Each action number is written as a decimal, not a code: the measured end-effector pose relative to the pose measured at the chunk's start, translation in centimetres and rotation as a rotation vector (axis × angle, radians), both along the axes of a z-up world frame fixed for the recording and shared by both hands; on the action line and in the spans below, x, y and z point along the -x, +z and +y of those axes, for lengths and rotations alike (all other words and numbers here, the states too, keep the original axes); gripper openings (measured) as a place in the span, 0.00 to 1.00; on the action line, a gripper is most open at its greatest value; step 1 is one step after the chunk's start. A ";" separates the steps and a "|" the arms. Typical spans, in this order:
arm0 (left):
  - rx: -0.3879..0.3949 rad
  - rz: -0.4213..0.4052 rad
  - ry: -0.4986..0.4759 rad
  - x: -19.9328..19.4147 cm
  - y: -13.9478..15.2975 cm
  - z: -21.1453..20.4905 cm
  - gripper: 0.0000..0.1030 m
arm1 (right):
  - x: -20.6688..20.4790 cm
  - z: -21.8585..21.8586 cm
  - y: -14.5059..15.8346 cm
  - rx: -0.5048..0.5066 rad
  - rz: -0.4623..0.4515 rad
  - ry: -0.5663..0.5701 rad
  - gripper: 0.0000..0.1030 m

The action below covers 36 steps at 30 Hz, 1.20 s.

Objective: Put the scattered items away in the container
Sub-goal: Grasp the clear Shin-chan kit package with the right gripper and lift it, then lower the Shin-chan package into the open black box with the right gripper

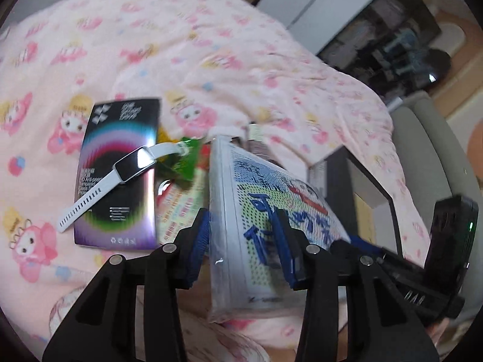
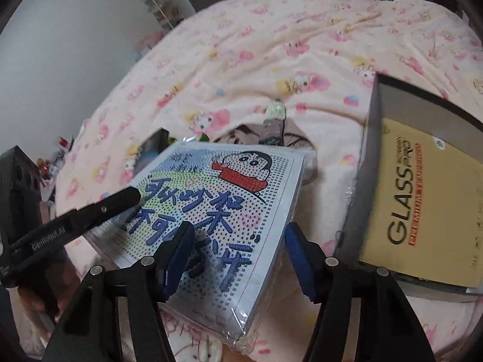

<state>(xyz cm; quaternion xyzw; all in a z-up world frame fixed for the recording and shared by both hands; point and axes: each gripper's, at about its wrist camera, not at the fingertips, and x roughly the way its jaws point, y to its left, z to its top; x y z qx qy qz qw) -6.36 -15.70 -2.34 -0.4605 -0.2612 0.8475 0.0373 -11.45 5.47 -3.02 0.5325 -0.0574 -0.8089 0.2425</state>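
My left gripper [image 1: 243, 241] is shut on a flat plastic-wrapped cartoon bead-art kit [image 1: 265, 220] and holds it tilted above the pink bedspread. The kit [image 2: 223, 211] fills the middle of the right wrist view, with the left gripper's finger [image 2: 117, 202] on its left edge. My right gripper [image 2: 238, 253] is open, its blue pads on either side of the kit's near edge. A grey open box [image 2: 377, 150] stands to the right, with a tan "GLASS" packet [image 2: 404, 211] inside. The box [image 1: 371, 193] also shows right of the kit in the left wrist view.
A white smartwatch [image 1: 120, 175] lies on a dark iridescent packet [image 1: 117, 175] on the bed at left. A green wrapper [image 1: 184, 163] and printed leaflet [image 1: 181, 208] lie beside it. A grey cloth with a small bottle [image 2: 274, 120] lies beyond the kit. The bedspread [image 2: 271, 45] stretches behind.
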 end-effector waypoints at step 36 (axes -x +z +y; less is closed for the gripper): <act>0.309 -0.150 -0.399 13.9 -3.9 28.8 0.43 | 7.6 25.4 -5.9 0.056 -0.143 -0.314 0.57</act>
